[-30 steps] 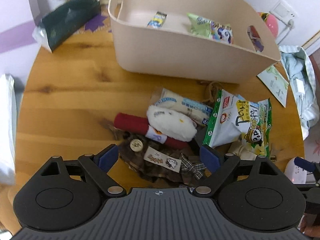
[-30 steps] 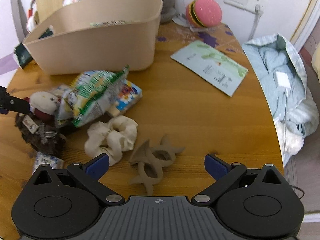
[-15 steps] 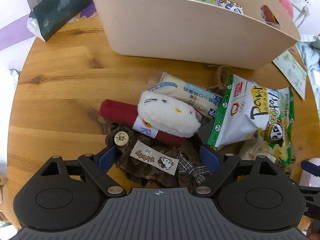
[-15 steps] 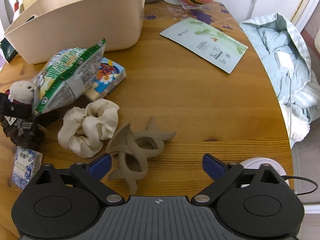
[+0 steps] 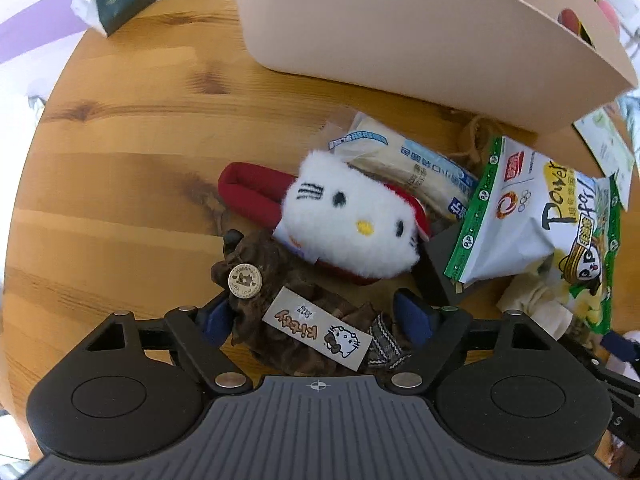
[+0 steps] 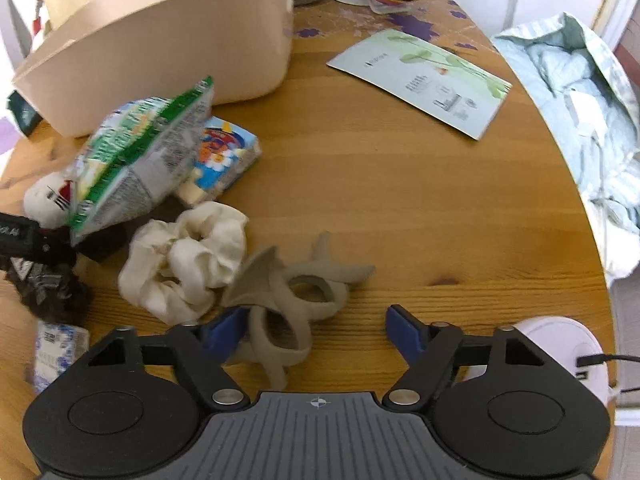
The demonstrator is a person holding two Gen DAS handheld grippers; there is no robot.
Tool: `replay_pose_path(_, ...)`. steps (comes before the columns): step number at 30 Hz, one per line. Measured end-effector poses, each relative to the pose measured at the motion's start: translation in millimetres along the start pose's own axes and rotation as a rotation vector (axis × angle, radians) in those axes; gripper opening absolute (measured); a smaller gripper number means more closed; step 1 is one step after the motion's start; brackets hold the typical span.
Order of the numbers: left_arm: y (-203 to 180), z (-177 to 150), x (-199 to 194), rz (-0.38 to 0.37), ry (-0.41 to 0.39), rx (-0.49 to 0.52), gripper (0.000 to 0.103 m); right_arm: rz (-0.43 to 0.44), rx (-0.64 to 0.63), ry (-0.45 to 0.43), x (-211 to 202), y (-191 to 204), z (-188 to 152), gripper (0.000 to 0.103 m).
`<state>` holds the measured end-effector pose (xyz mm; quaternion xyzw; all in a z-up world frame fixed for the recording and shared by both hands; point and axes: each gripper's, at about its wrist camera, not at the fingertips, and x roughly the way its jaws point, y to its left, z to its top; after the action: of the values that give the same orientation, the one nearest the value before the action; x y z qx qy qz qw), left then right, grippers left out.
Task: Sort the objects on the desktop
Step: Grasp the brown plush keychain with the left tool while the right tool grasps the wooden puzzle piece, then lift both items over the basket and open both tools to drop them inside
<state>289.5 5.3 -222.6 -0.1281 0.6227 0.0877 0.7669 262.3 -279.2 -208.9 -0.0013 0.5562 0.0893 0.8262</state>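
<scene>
both jaws closing: left gripper (image 5: 316, 314) seemingly on brown scrunchie (image 5: 304, 320), right gripper (image 6: 310, 326) around claw clip (image 6: 288, 300).

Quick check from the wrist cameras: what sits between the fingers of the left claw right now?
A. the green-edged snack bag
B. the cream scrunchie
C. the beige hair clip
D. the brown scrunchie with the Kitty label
D: in the left wrist view the brown scrunchie lies between the blue fingers of the left claw, whose jaws have just been closing around it.
</scene>
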Motion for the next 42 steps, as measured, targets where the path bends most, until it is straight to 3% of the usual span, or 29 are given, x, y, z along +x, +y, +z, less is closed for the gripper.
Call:
replay_pose_path(3, 0.7, -2.9, -0.8, -0.006, -0.004, 0.004, 0.081, 0.016, -0.019, -0.016, -1.6, 4.2, 0.8, 0.053)
replay_pose_path(12, 8.6, -9.4, -4.9, -0.034, -0.018, 0.002, 0.076, 0.04, 0.004, -0.02, -2.1, 2.2, 0.5, 0.051)
replay_pose_path(13, 9.7, -9.9, -5.7, -0.03, -0.022, 0.003, 0.063, 0.04, 0.004, -0.019, -2.2, 2.9, 0.1, 0.051)
replay_pose_path(15, 10.4, -9.0, -9.6, -0.051, -0.034, 0.017, 0.047, 0.042, 0.006, -0.021, -4.4, 3.0, -2.2, 0.051)
replay_pose_path(34, 12.5, -23.3, -25.6, -0.096, -0.05, 0.017, 0.045, 0.025, 0.014, -0.063, -18.9, 10.8, -8.3, 0.051)
replay_pose_path(42, 32.9, -31.0, -42.1, -0.127, -0.064, 0.006, 0.045, 0.049, 0.018, -0.103, -35.5, 17.9, -5.7, 0.051)
